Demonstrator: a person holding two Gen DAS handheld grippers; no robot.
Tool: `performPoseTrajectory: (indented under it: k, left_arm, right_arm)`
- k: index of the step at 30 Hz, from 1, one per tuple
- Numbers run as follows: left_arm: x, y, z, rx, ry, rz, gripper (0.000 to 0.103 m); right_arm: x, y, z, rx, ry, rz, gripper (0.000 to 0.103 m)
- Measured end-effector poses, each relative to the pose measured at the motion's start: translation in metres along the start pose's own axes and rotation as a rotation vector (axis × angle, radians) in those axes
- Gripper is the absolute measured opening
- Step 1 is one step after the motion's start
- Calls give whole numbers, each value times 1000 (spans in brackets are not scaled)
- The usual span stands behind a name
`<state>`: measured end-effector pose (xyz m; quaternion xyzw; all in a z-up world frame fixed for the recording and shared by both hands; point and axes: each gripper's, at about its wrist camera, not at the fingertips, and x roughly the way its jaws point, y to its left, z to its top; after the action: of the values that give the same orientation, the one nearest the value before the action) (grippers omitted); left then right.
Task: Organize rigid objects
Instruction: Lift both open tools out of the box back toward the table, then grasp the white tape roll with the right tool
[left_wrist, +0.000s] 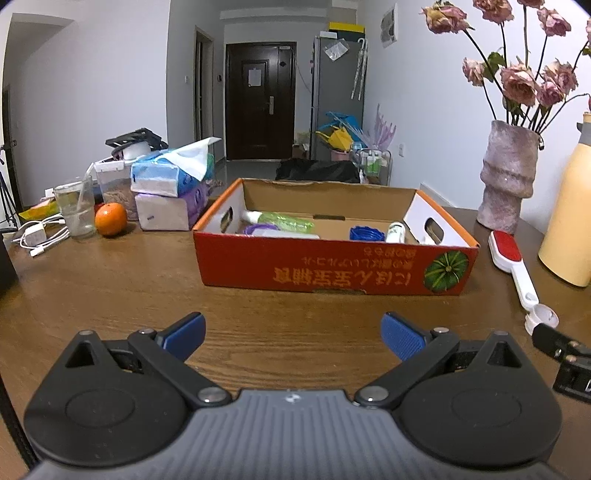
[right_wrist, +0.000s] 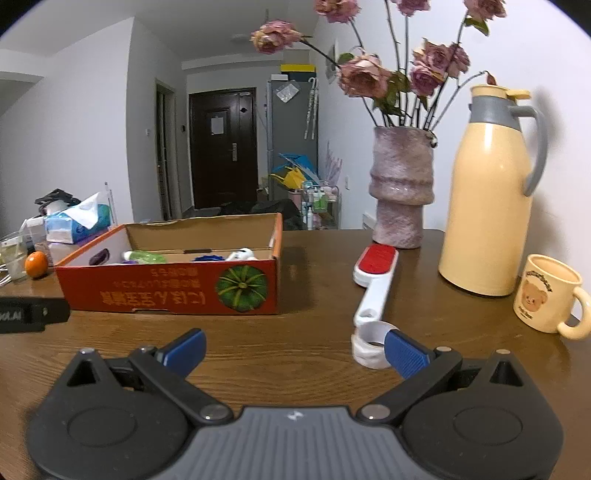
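Observation:
A red cardboard box sits open on the wooden table, holding a green bottle, a blue ring-shaped piece and a white bottle. A white lint brush with a red pad lies to the right of the box, its ring end nearest me. My left gripper hovers open in front of the box, holding nothing. My right gripper is open too, its right fingertip beside the brush's ring end.
A pink vase of dried roses, a cream thermos jug and a bear mug stand at the right. At the left are tissue packs, a glass, an orange and a white charger cable.

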<state>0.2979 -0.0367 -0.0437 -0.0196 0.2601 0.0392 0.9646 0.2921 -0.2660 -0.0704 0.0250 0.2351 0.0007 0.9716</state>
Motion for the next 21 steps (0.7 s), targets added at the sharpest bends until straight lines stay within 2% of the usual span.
performPoseTrajectory:
  k: [12,18,21]
  left_arm:
    - [11,-4,-6,3,35,-18,103]
    - [17,-7,-6,5,49,-35,103]
    - [20,-10,-6,8,55,-49,103]
  right_arm:
    - [22,-43,-7,-17,62,-73,101]
    - [46,-55,-6,-10,103,-88,93]
    - [57,-61,-4,5,121,-84,85]
